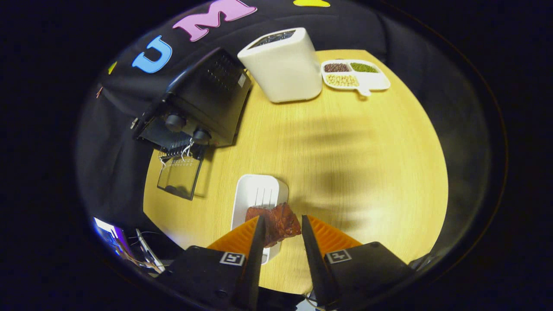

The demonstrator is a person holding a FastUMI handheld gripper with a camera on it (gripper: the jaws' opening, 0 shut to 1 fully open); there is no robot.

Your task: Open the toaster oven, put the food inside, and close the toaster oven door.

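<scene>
A reddish-brown chunk of food [278,221] sits between my fingertips, and my gripper [281,222] is shut on it from both sides. It is over the near end of a white oblong plate [255,196] on the yellow table. The black toaster oven [207,95] stands beyond the plate to the left, turned at an angle. Its glass door [179,177] is folded down flat onto the table, and a wire rack [177,151] shows at the mouth. Two knobs [188,128] are on its front.
A white boxy appliance [283,65] stands behind the oven on the right. A white divided dish [355,74] of beans and grains lies at the table's far edge. Bare yellow tabletop [354,164] spreads to the right of the plate. Cables [142,246] lie off the table's near-left corner.
</scene>
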